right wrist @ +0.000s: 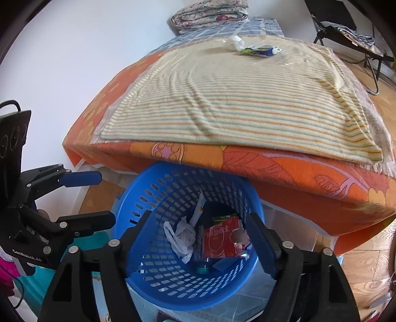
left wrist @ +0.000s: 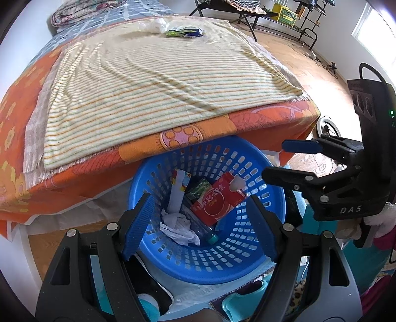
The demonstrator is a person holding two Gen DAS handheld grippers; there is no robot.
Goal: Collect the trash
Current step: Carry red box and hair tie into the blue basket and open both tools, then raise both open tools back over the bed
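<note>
A blue plastic basket [left wrist: 222, 272] [right wrist: 148, 284] stands on the floor against the bed's near edge. Inside it lie a red carton [left wrist: 217, 203] [right wrist: 220, 240], crumpled white paper [left wrist: 178, 228] [right wrist: 183, 235], a clear bottle with a teal cap [left wrist: 211, 237] [right wrist: 203, 268] and a few wrappers. My left gripper [left wrist: 199, 198] [right wrist: 99, 198] hangs open over the basket, nothing between its pads. My right gripper [right wrist: 199, 214] [left wrist: 274, 159] is open above the same basket, also holding nothing. On the far end of the bed lie a white tissue ball [left wrist: 157, 24] [right wrist: 236, 42] and a blue-green wrapper [left wrist: 185, 32] [right wrist: 259, 51].
A striped blanket [left wrist: 160, 81] covers the bed over an orange sheet [left wrist: 259, 123]. A folded quilt [right wrist: 210, 14] sits at the head by the wall. A folding chair [right wrist: 346, 32] and a rack with a yellow crate [left wrist: 284, 13] stand across the wooden floor.
</note>
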